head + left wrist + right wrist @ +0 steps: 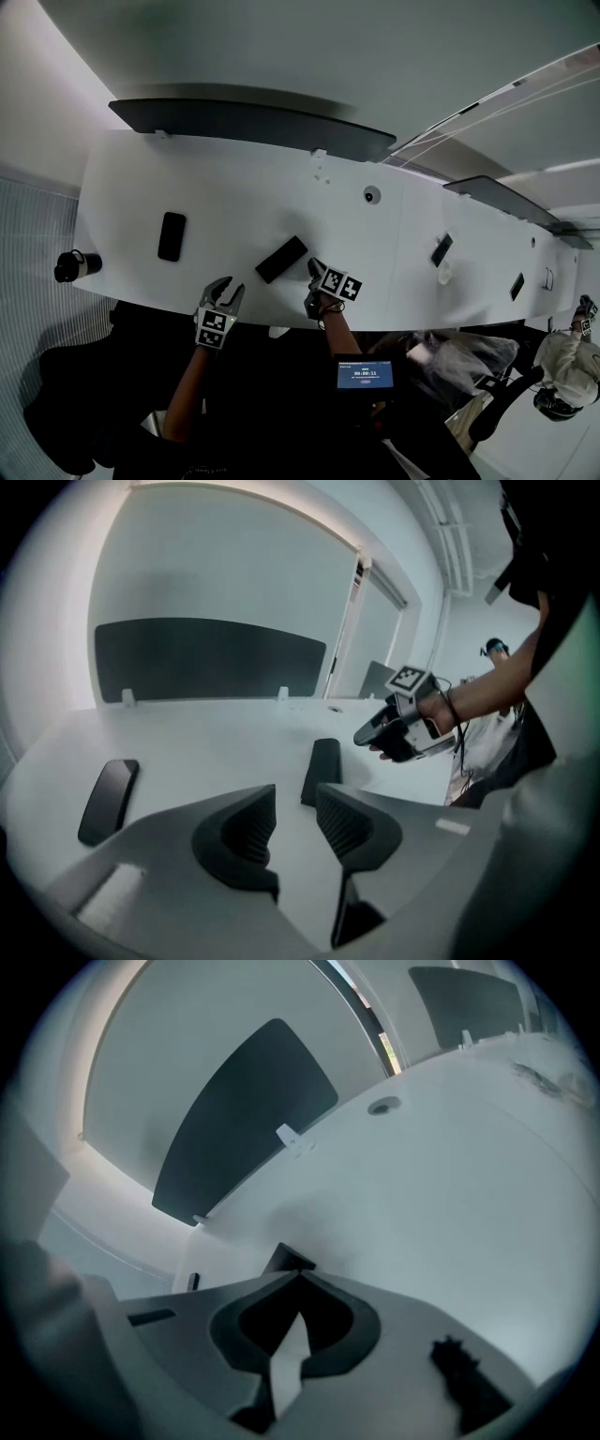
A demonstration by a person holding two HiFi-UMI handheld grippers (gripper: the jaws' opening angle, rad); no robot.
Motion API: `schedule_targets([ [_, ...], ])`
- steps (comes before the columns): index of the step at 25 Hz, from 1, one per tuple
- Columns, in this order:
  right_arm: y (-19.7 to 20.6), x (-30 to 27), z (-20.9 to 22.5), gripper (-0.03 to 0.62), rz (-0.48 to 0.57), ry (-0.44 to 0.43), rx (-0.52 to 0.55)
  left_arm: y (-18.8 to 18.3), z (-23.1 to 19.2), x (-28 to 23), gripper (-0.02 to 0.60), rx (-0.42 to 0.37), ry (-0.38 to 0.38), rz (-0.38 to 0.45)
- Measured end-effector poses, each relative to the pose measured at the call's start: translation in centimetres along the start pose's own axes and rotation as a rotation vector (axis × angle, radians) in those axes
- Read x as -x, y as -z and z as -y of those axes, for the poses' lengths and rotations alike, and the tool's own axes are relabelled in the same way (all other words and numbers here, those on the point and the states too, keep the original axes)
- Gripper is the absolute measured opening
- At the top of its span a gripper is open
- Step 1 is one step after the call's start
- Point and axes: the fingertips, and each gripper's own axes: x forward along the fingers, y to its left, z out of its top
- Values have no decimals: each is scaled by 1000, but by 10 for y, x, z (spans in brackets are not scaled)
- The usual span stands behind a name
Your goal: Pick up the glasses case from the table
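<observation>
Black glasses case (pixel 281 259) near table (pixel 234 183) edge

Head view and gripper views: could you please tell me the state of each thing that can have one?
Glasses case: closed, flat on the table, ungripped.
Phone: flat, screen dark.
Left gripper: jaws apart, empty.
Right gripper: jaws shut, empty.
Timer screen: lit.

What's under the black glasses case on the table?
Just the white table. The glasses case lies flat on it, and nothing pokes out from underneath. The spot right beneath it is covered, so anything thin there can't be seen.
</observation>
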Motion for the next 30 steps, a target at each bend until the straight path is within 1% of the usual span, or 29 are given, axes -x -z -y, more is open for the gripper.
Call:
schedule_targets([
  [1, 0, 3, -2, 5, 1, -9, 13, -1, 2, -9, 144, -42, 9, -24],
  [3, -6, 16, -13, 5, 42, -53, 76, -15, 6, -23, 161, -81, 27, -35],
  [5, -24, 44, -41, 5, 161, -141, 215, -45, 13, -29, 184, -93, 55, 18],
  [6, -33, 64, -59, 5, 237, -191, 304, -61, 18, -28, 186, -97, 76, 69],
  [8, -45, 109, -96, 5, 369, -262, 520, -91, 33, -21, 186, -115, 141, 209],
  [9, -44, 128, -114, 5, 411, -278, 662, -101, 42, -16, 184, -130, 181, 274],
  [10, -38, 143, -130, 5, 428, -281, 831, -108, 49, -12, 183, -146, 216, 316],
  [11, -28, 152, -143, 5, 423, -275, 1012, -111, 55, -10, 179, -163, 239, 333],
  [12, -17, 157, -153, 5, 411, -270, 1174, -111, 58, -11, 179, -178, 244, 327],
  [13, -8, 162, -159, 5, 406, -271, 1294, -108, 60, -16, 179, -191, 234, 302],
  [14, -1, 166, -163, 5, 409, -280, 1365, -101, 62, -22, 179, -201, 215, 264],
  [15, 2, 171, -164, 5, 416, -291, 1388, -92, 63, -30, 179, -204, 192, 213],
  [17, 0, 177, -162, 5, 427, -311, 1347, -68, 62, -48, 185, -181, 164, 84],
  [19, -1, 179, -158, 5, 424, -330, 1312, -45, 59, -60, 218, -151, 146, -43],
  [21, -1, 182, -152, 5, 407, -341, 1334, -28, 57, -69, 267, -170, 123, -149],
  [23, -4, 188, -142, 5, 404, -342, 1342, -15, 58, -82, 320, -214, 108, -239],
  [25, -10, 194, -130, 5, 406, -327, 1319, -8, 58, -99, 333, -250, 97, -300],
  [27, -12, 195, -120, 5, 383, -309, 1315, -11, 56, -115, 337, -256, 90, -337],
  [28, -10, 194, -118, 20, 362, -309, 1324, -13, 53, -121, 348, -250, 84, -353],
  [29, -7, 192, -116, 93, 341, -313, 1336, -16, 48, -125, 354, -246, 73, -368],
  [30, -5, 190, -115, 127, 326, -319, 1343, -18, 44, -129, 360, -246, 62, -381],
])
